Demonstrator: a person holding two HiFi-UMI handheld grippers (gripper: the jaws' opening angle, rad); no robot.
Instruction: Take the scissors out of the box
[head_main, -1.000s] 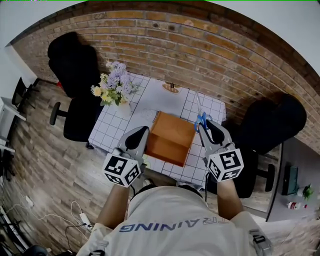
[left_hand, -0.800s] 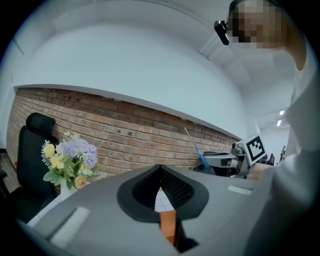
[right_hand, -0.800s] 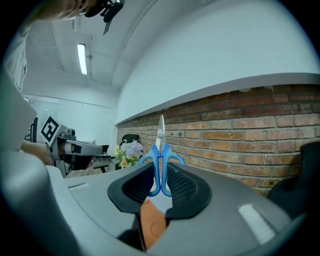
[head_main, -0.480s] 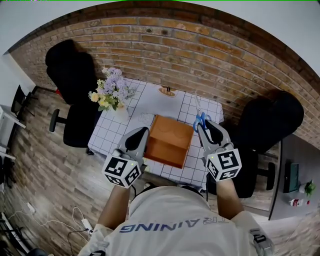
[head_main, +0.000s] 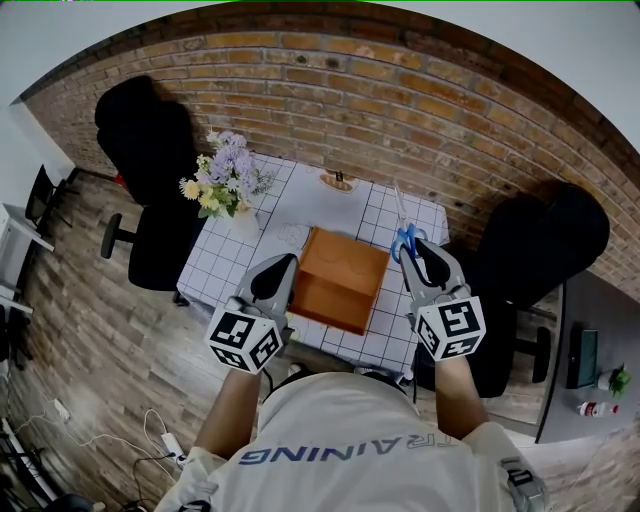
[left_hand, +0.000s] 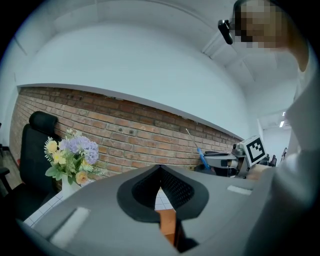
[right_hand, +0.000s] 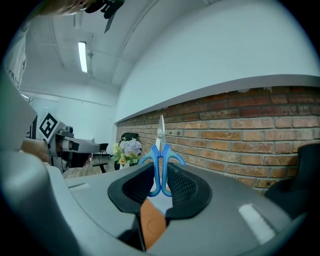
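Setting: brick wall (head_main: 400, 90) behind a table (head_main: 225, 262) with a white grid cloth. The brown box (head_main: 340, 280) sits open at the table's near centre, with a vase of flowers (head_main: 225, 178) at about 10 o'clock from it.

Left gripper (head_main: 285, 263): the jaws meet at the tips and nothing is between them. It hangs level at the box's 9 o'clock edge, idle.

Right gripper (head_main: 415, 250): clamped on the blue scissors (head_main: 403, 235), the pads pressing on the two handle loops.

Risks, as judged:
- The grip sits low on the rounded plastic loops. They could pivot between the pads if the hand tilts or jolts, and the blades would swing.
- The bare blades stand well ahead of the jaws. A careless sweep toward 9 o'clock could catch the box wall or the flowers.
- Letting go from this height would drop the scissors point-loose onto the cloth, or back into the box.

Scissors relative to claw: in the right gripper view the scissors (right_hand: 160, 155) stand upright, centred between the jaws of the right gripper (right_hand: 160, 172). The loops are inside the pads and the closed blades point to 12 o'clock, past the tips. From the head view they are out of the box, at about 1 o'clock from it and over its right edge.
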